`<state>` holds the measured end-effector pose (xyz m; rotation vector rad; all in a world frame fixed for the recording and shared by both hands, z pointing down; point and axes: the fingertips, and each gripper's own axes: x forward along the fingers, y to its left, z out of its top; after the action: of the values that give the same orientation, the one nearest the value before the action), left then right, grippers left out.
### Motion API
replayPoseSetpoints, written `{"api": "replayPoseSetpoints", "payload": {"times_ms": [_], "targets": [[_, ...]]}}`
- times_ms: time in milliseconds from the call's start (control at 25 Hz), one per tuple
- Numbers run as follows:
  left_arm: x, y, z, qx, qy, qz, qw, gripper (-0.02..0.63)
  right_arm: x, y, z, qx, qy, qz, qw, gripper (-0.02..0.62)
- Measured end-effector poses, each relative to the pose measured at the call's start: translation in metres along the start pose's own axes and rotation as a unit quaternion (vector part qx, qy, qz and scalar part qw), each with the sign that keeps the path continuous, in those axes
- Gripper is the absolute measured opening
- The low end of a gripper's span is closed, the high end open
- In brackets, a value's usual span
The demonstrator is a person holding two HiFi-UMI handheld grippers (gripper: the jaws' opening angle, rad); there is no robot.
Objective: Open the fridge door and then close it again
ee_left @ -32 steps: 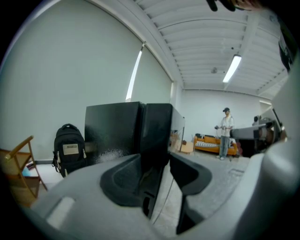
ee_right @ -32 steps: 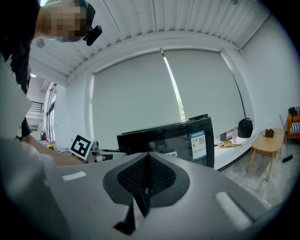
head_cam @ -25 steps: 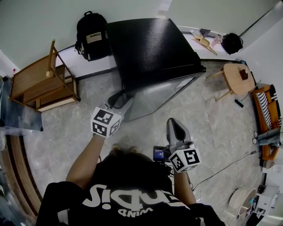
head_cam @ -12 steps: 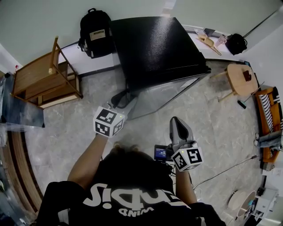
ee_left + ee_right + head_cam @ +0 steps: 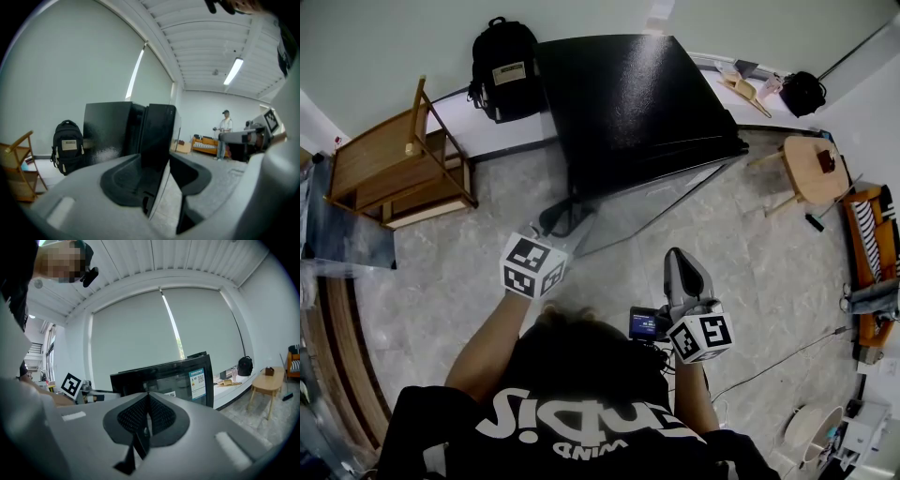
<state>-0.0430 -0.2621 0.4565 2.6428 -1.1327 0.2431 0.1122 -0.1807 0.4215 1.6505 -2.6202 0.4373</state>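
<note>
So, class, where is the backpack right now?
Head view, upper left: the backpack stands by the wall, just left of the fridge, with the wooden chair further left.

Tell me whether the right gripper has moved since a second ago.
No. The right gripper keeps its place against the fridge; both drifted slightly right in the head view together, so the camera shifted, not the gripper.

Backpack point(image 5: 508, 67) stands just left of the fridge point(image 5: 637, 103), chair point(image 5: 394, 173) farther left — stool point(image 5: 811, 164) off to the fridge's right.
</note>
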Motion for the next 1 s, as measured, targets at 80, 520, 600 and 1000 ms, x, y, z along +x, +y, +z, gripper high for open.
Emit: {"api": "replayPoseSetpoints", "payload": {"times_ms": [80, 520, 600, 1000], "targets": [[-0.005, -0.015, -0.003, 0.001, -0.003, -0.008, 1.0, 0.19, -0.001, -0.001, 0.002, 0.0, -0.002, -0.001, 1.0, -0.003], [-0.019, -0.059, -0.014, 0.012, 0.009, -0.023, 0.9996, 0.186, -0.028, 0.007, -0.005, 0.004, -0.006, -0.007, 1.0, -0.003], [-0.021, -0.068, -0.016, 0.014, 0.011, -0.027, 0.9995, 0.184, -0.033, 0.009, -0.006, 0.003, -0.01, -0.007, 1.0, -0.003], [-0.03, -0.105, -0.024, 0.013, 0.022, -0.041, 0.9988, 0.181, -0.075, 0.007, -0.009, 0.013, -0.015, -0.055, 0.998, -0.003]]}}
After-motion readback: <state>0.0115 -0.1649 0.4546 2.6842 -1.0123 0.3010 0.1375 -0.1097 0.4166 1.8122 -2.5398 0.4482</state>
